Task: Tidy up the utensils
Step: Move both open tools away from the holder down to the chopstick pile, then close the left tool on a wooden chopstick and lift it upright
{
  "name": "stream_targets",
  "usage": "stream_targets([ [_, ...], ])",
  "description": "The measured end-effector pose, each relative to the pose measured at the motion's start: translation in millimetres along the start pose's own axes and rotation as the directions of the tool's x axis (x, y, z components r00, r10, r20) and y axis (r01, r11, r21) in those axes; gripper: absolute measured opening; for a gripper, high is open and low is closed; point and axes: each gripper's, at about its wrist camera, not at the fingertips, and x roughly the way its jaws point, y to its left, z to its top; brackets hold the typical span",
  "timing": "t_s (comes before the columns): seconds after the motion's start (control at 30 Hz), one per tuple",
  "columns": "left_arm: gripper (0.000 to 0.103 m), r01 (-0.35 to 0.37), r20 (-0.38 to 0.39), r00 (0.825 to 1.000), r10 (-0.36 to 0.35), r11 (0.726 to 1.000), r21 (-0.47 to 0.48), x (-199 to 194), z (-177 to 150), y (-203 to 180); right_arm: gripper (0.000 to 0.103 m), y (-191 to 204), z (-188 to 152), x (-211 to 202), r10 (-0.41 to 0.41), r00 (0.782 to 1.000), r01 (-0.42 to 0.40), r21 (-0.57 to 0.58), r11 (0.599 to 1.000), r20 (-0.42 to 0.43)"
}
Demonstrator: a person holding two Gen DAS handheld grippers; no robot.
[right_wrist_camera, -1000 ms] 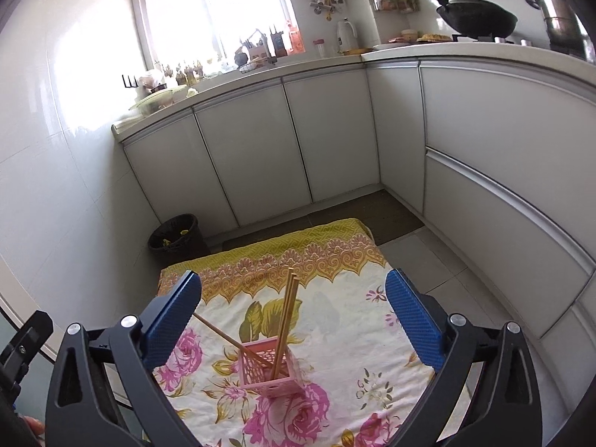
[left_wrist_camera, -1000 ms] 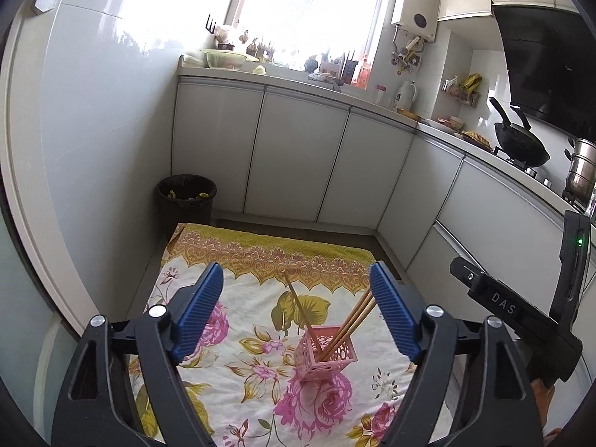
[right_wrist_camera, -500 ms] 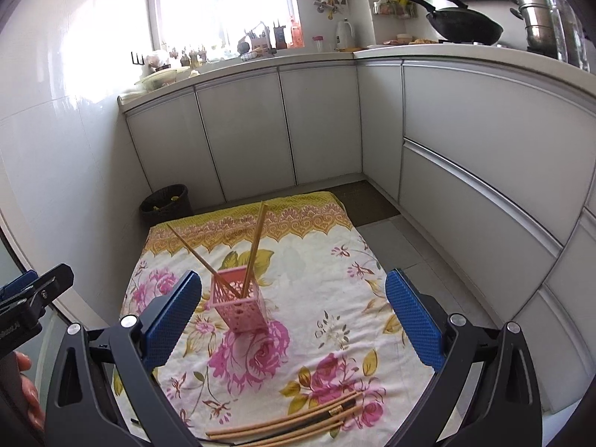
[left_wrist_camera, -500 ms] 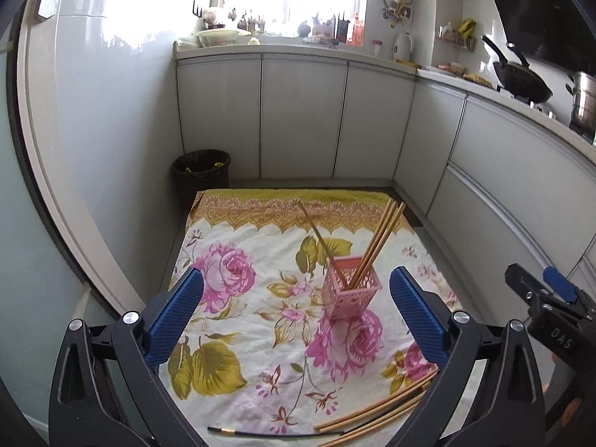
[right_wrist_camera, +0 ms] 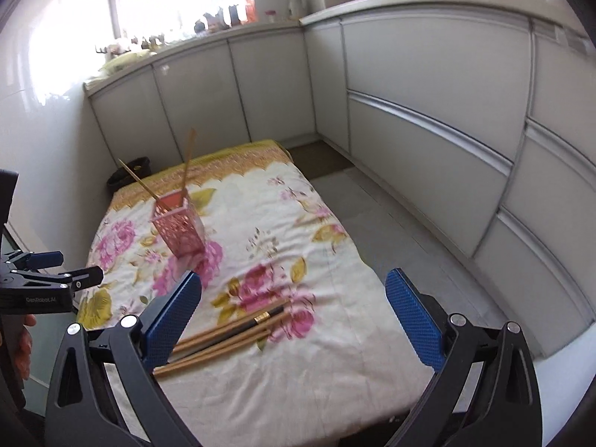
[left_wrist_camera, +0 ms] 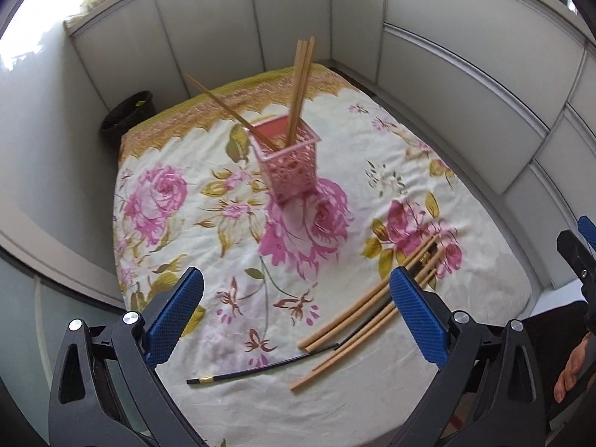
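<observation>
A: Where do the utensils lie?

B: In the left wrist view a pink holder (left_wrist_camera: 288, 164) stands on the floral cloth (left_wrist_camera: 231, 223) just above the frame's centre. Three wooden chopsticks (left_wrist_camera: 300, 89) rise from it nearly upright, and a fourth (left_wrist_camera: 227, 108) leans toward the upper left.

A: And the loose ones?

B: A bundle of loose wooden chopsticks (left_wrist_camera: 372, 305) lies at the lower right of that frame, with a black chopstick (left_wrist_camera: 260, 368) among them, its gold-banded end pointing to the lower left. In the right wrist view the same bundle (right_wrist_camera: 231, 339) sits low, left of centre.

A: The left hand-held gripper (left_wrist_camera: 296, 316)?

B: Jaws spread wide, nothing between them; the right-hand pad partly hides the bundle.

A: And the right hand-held gripper (right_wrist_camera: 292, 322)?

B: Also wide apart and empty, above the near end of the cloth. The bundle's ends pass behind its left-hand pad.
</observation>
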Motion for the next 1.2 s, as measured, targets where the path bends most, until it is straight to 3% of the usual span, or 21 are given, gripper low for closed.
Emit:
stream_targets([
  [0.13,0.096,0.032,-0.069,0.997,-0.025,0.994,0.102,30.7,6.3,-37.3,0.096,-28.3,-30.4,23.0,-0.033,0.994,0.034,0.009,0.999,-0.102],
  [0.27,0.095,0.078,-0.148,0.988,-0.049,0.978,0.196,69.1,17.0,-78.8,0.096,-50.6,-50.2,47.6,0.088,0.971,-0.064,0.115,0.991,-0.222],
  [0.37,0.080,0.082,-0.228,0.973,-0.021,0.962,0.261,101.7,26.0,-103.0,0.096,-53.4,-58.4,53.3,0.103,0.965,-0.075,0.124,0.990,-0.241],
  [0.43,0.063,0.081,-0.269,0.963,-0.004,0.958,0.276,121.8,31.0,-111.8,0.096,-56.5,-60.5,56.9,0.114,0.961,-0.082,0.134,0.988,-0.253],
  [0.57,0.052,0.084,-0.362,0.932,0.016,0.962,0.260,156.1,36.8,-117.1,0.096,-60.2,-61.2,62.9,0.138,0.955,-0.098,0.160,0.982,-0.264],
  [0.67,0.044,0.152,-0.444,0.895,-0.043,0.966,0.212,174.6,39.6,-117.2,0.096,-60.2,-61.2,68.4,0.146,0.949,-0.101,0.169,0.980,-0.281],
  [0.77,0.036,0.154,-0.464,0.885,-0.034,0.962,0.223,184.8,40.1,-118.9,0.096,-61.8,-61.6,74.0,0.154,0.944,-0.102,0.185,0.977,-0.293],
  [0.9,0.036,0.177,-0.484,0.873,-0.055,0.962,0.210,193.1,38.8,-118.4,0.096,-64.2,-61.3,78.4,0.161,0.939,-0.100,0.207,0.973,-0.304],
  [1.1,0.036,0.197,-0.449,0.889,-0.087,0.959,0.203,182.4,47.1,-117.9,0.096,-66.1,-63.2,81.7,0.160,0.934,-0.091,0.220,0.971,-0.319],
  [1.2,0.036,0.219,-0.459,0.882,-0.105,0.954,0.203,181.0,52.9,-120.5,0.096,-65.2,-63.3,82.6,0.160,0.933,-0.091,0.220,0.971,-0.322],
])
